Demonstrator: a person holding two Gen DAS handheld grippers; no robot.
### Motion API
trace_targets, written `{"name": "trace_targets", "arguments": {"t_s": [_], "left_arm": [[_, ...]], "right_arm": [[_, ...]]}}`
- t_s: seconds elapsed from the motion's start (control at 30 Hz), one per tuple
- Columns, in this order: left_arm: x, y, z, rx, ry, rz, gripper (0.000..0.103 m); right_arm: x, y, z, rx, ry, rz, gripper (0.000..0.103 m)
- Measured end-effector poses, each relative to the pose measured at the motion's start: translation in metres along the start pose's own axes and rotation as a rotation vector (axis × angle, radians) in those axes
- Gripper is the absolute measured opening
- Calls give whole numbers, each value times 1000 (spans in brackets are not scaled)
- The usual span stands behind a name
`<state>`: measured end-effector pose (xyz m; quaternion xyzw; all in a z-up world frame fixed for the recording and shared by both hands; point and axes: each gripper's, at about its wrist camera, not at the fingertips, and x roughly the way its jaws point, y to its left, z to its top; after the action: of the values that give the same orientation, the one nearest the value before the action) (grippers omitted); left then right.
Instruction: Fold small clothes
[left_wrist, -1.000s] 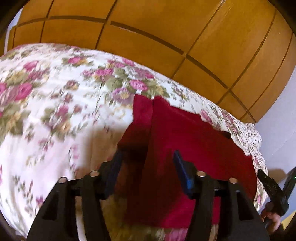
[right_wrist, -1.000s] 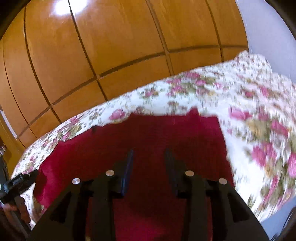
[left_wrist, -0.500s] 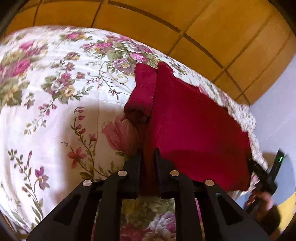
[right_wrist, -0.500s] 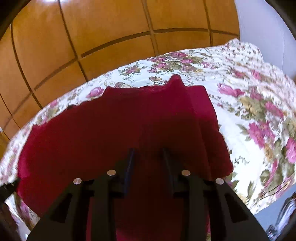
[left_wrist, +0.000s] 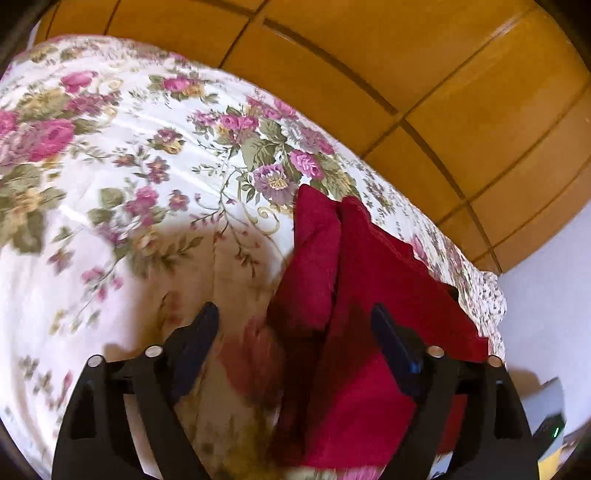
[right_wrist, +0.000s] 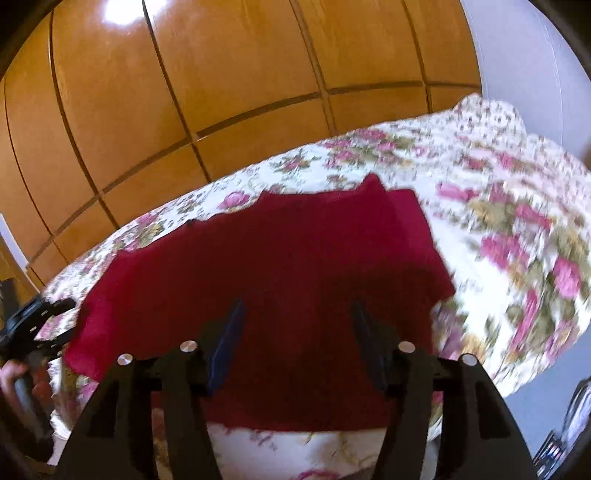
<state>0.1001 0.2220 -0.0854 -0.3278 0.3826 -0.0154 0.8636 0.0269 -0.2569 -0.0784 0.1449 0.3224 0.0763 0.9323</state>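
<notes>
A bed with a floral cover (left_wrist: 155, 155) carries one dark red garment (right_wrist: 280, 266), spread flat under and beyond the right fingers. Between the left fingers its edge is bunched, apparently into a fold, though blur hides the detail.

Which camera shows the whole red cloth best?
The right wrist view. There the red cloth lies spread across the flowery bedspread, nearly all its edges showing. The left wrist view catches the red cloth from one end, bunched into folds, its near part cut off.
</notes>
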Motion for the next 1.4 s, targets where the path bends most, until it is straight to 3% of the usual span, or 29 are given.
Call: {"name": "trace_targets", "arguments": {"t_s": [0.03, 0.17, 0.33, 0.43, 0.57, 0.73, 0.8, 0.87, 0.93, 1.03, 1.13, 1.3, 1.4], "left_arm": [[10, -2, 6, 0, 34, -9, 83], [30, -14, 12, 57, 70, -13, 86], [45, -20, 12, 145, 111, -17, 86], [45, -13, 16, 122, 126, -58, 86], [41, -6, 18, 121, 133, -85, 86], [49, -14, 17, 195, 139, -59, 86], [54, -15, 19, 206, 137, -48, 81], [55, -15, 20, 212, 144, -36, 65], [57, -16, 21, 212, 160, -59, 56], [57, -15, 22, 201, 167, -69, 56], [54, -17, 21, 230, 142, -61, 70], [57, -20, 22, 227, 148, -41, 69], [61, -23, 24, 251, 163, -24, 58]], "right_arm": [[0, 1, -3, 7, 9, 16, 39], [1, 13, -15, 3, 46, 98, 28], [9, 40, -23, -63, 70, 183, 25], [18, 49, -25, -63, 96, 212, 25], [43, 43, -30, -49, 173, 170, 22], [45, 40, -31, -27, 172, 179, 22], [42, 41, -32, -29, 172, 180, 22], [40, 37, -34, -5, 175, 191, 22], [35, 32, -32, 43, 172, 211, 23], [14, 31, -25, 63, 81, 245, 28], [7, 34, -13, 26, 56, 217, 28], [23, 13, 21, 64, 15, 99, 28], [37, -14, 38, 136, -7, 23, 29]]}}
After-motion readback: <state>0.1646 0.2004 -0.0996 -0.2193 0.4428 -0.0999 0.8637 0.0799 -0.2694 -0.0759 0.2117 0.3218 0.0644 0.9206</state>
